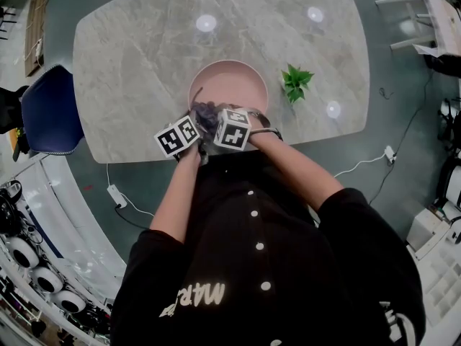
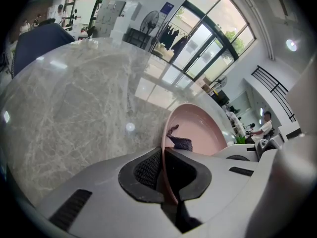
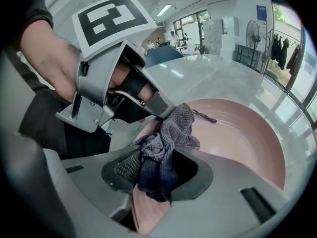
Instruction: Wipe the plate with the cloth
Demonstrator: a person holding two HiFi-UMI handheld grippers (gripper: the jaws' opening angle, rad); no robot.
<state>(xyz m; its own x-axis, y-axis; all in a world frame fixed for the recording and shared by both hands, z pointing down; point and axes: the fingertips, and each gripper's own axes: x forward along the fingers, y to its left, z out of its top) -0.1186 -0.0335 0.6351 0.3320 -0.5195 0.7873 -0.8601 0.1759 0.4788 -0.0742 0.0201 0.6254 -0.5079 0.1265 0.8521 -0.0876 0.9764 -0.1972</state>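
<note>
Pink plate [image 1: 229,78]: it sits on the grey-veined marble bench [image 1: 137,56], close to the edge nearest the person. Both grippers meet at its near rim.

Left gripper [image 2: 163,175]: the jaws are pressed together on the plate's rim. The thin pink edge runs straight through the narrow gap between the pads. In the head view the marker cube of this gripper lies just left of the cube of the other one.

Right gripper [image 3: 156,175]: the jaws are pinching the cloth [image 3: 166,138], a bunched grey-blue knit. The cloth rises out of the jaw gap and drapes onto the inner face of the plate beside the left gripper's tip. A loose thread trails from it across the pink surface. The plate's rim shows directly below the cloth within the same gap.

Surroundings: a small green plant [image 1: 295,81] stands on the bench just right of the plate. A blue chair [image 1: 50,110] stands at the bench's left end.
</note>
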